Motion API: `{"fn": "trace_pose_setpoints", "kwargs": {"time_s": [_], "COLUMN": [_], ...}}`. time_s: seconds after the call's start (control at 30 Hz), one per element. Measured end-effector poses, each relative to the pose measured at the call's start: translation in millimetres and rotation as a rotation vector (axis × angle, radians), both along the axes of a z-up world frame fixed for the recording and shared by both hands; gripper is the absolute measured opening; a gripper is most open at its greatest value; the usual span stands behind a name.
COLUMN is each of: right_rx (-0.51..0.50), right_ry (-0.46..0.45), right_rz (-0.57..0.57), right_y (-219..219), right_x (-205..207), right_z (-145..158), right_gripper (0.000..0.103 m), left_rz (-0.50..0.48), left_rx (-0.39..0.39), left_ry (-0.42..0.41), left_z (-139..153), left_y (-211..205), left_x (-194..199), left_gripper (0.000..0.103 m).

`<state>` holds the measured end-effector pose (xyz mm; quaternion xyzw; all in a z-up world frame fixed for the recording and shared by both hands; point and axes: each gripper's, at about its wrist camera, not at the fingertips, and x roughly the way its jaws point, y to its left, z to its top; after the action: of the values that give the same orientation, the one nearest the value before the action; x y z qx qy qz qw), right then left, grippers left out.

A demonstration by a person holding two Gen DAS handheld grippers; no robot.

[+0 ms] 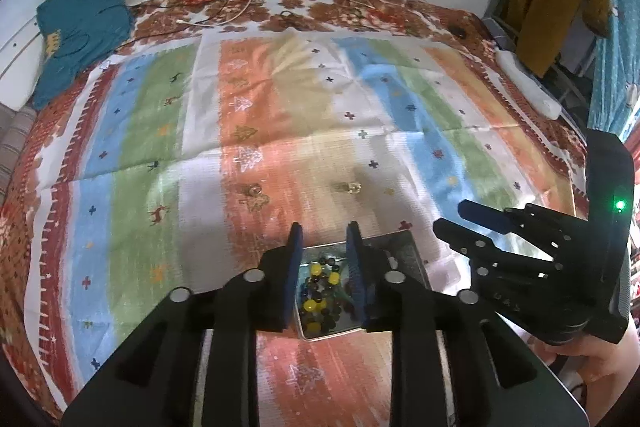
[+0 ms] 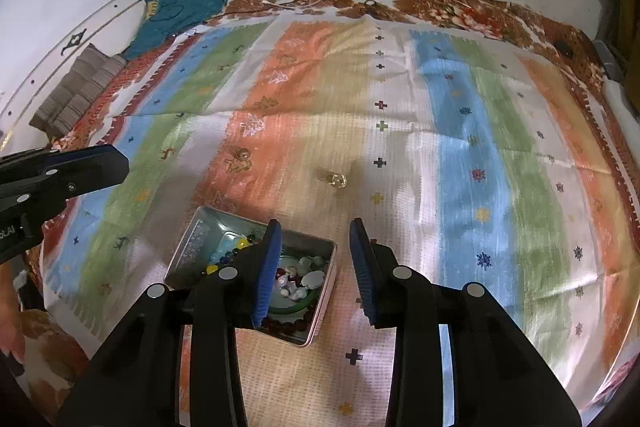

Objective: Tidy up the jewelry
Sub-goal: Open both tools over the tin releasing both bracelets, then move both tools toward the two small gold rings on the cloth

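— Where are the two grippers?

— The left gripper (image 1: pixel 324 259) hangs over the tin (image 2: pixel 192 247) of beads (image 1: pixel 320 291), fingers spread, gripping nothing. The right gripper (image 2: pixel 316 259) sits just beside the tin, also spread and empty.

— And the loose jewelry?

— A clear piece (image 2: pixel 337 180) and a small ring (image 2: pixel 241 155) lie on the striped cloth (image 2: pixel 460 147), beyond the tin.

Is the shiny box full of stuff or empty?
Not empty. The open metal tin holds colourful beads and white pieces.
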<state>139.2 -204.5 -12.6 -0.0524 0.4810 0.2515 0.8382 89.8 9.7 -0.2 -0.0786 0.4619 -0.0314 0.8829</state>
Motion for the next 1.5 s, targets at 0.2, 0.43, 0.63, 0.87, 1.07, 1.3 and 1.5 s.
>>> {"fn": "trace_pose_setpoints", "kwargs": {"time_s": [0.2,0.43,0.63,0.87,1.07,1.3,1.5], "right_rx": [-0.01,-0.013,-0.016,-0.024,-0.034,-0.041,-0.043], "right_ry": [0.014,0.033,0.035,0.044,0.051,0.066,0.092], "right_rz": [-0.01,-0.005,-0.009,-0.011,-0.006,-0.006,-0.005], "right_y": [1.0,5.7,7.9,12.9,16.4,20.3,23.8], "right_x": [6.0,13.8,17.9,29.0,36.6,45.0,53.7], "right_z": [-4.7,-10.8,-12.6,-16.6,-21.4,-26.9,-34.8], "right_gripper": [0.042,0.048,0.053,0.061,0.066,0.066,0.066], "left_rz": [0.036,0.083,0.109,0.128,0.159,0.178,0.164], "left_rx": [0.01,0.024,0.029,0.046,0.08,0.064,0.065], "left_ry": [0.005,0.028,0.04,0.058,0.094,0.119,0.134], "left_z": [-2.7,-11.1,-15.0,-22.3,-35.6,-44.5,-49.9], "left_y": [6.7,16.6,22.5,24.8,31.4,40.7,38.7], "left_x": [4.3,13.1,18.6,34.0,52.9,68.2,76.5], "left_gripper": [0.045,0.057,0.063,0.071,0.073,0.075,0.075]}}
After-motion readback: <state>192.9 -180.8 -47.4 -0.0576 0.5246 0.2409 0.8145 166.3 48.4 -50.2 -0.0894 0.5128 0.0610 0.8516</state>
